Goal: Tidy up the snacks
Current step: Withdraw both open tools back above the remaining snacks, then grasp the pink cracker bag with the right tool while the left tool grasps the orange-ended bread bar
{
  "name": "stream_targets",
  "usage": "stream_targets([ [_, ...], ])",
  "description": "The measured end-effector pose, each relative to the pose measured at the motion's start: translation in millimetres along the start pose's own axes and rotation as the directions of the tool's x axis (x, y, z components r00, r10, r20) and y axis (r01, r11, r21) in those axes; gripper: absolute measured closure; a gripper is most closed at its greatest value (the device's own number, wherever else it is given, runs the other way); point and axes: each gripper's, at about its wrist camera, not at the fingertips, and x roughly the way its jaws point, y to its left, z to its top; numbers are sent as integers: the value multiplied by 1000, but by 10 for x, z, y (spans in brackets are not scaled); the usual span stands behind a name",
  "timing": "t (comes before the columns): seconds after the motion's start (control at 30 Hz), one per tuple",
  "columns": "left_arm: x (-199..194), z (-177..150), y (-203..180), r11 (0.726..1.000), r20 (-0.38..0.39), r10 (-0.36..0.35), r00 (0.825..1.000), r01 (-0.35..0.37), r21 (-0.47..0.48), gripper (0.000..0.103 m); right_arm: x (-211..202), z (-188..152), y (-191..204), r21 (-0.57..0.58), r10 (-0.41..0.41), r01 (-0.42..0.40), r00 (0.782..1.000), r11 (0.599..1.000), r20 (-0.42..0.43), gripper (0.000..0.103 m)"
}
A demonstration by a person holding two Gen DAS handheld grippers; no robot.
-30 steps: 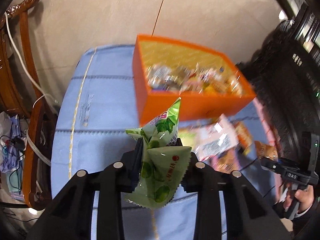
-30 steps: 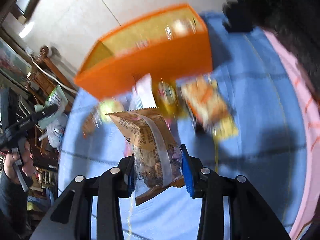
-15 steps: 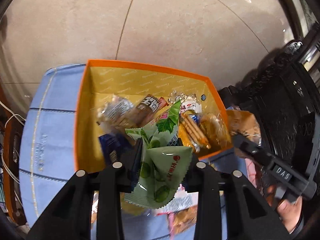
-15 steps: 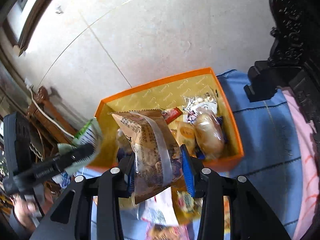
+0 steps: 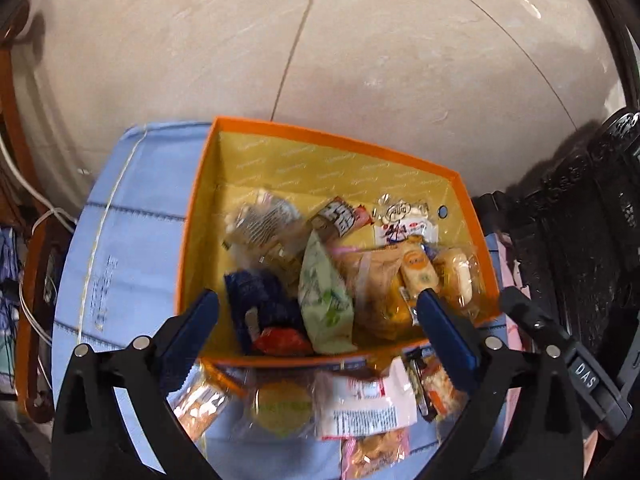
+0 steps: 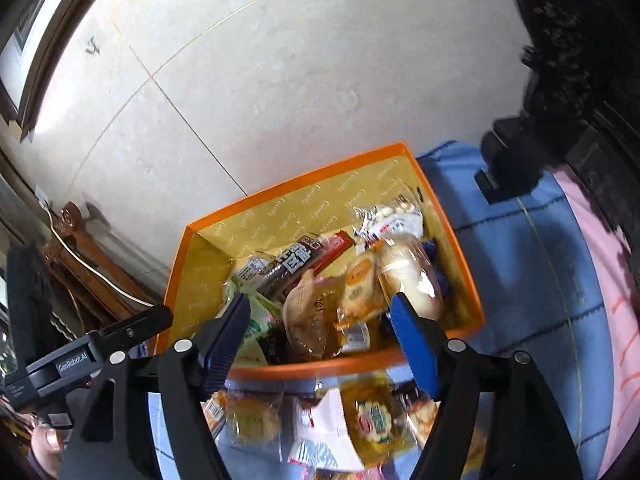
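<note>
Snacks [image 5: 360, 400] lie loose on the tabletop [image 5: 132, 248] under both grippers. Left gripper [image 5: 320, 320] and right gripper [image 6: 320, 320] have just been opening; their fingers stand spread, nothing between them. Beyond the fingertips, green packet [image 5: 324, 300] and brown packet [image 6: 304, 316] lie in the orange box [image 5: 320, 132].

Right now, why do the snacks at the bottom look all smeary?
Left wrist view: the loose packets in front of the orange box are blurred, while the box's snacks look sharper. Right wrist view: the same packets are blurred, and the fisheye lens curves the floor lines.
</note>
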Motion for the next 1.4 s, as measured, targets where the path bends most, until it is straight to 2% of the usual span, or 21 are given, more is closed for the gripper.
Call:
stream_targets([
  [0.13,-144,-198,259,1000,2,14,1000,-14,-1,6,-210,-297,-119,-1,-15,15,1000,1000,-11,17],
  [0.23,-261,-422,486,996,21,78,997,-79,28,6,-307,-606,-217,-21,-20,19,998,1000,-56,16],
  [0.3,-304,-617,639,992,20,120,993,-120,44,6,-338,-911,-343,-29,-65,63,992,998,-105,10],
  [0.43,-262,-1077,883,986,-53,161,985,-159,43,5,-287,-1545,-556,-84,-182,168,960,982,-213,8],
  [0.5,-221,-1307,977,987,-94,163,982,-161,28,5,-224,-1867,-647,-112,-239,215,929,970,-284,8],
  [0.53,-197,-1434,1016,987,-114,163,980,-162,19,5,-211,-1984,-688,-112,-252,228,917,967,-309,8],
  [0.6,-139,-1636,1066,986,-152,166,974,-166,11,5,-217,-2127,-718,-110,-260,237,910,965,-321,8],
  [0.73,-42,-1896,1057,977,-194,213,958,-207,53,5,-283,-2156,-695,-109,-267,245,918,963,-293,8],
  [0.8,23,-1948,1010,966,-210,253,944,-238,97,5,-331,-2130,-645,-108,-257,236,929,966,-267,8],
  [0.87,48,-1956,949,961,-208,270,940,-250,119,5,-320,-2080,-570,-108,-234,213,938,971,-257,8],
  [1.17,-3,-1969,831,965,-193,251,949,-229,128,5,-39,-1921,-181,-166,-206,166,943,972,-261,8],
  [1.4,-44,-1959,865,972,-197,230,953,-215,96,5,334,-1819,65,-208,-209,151,932,966,-295,8],
])
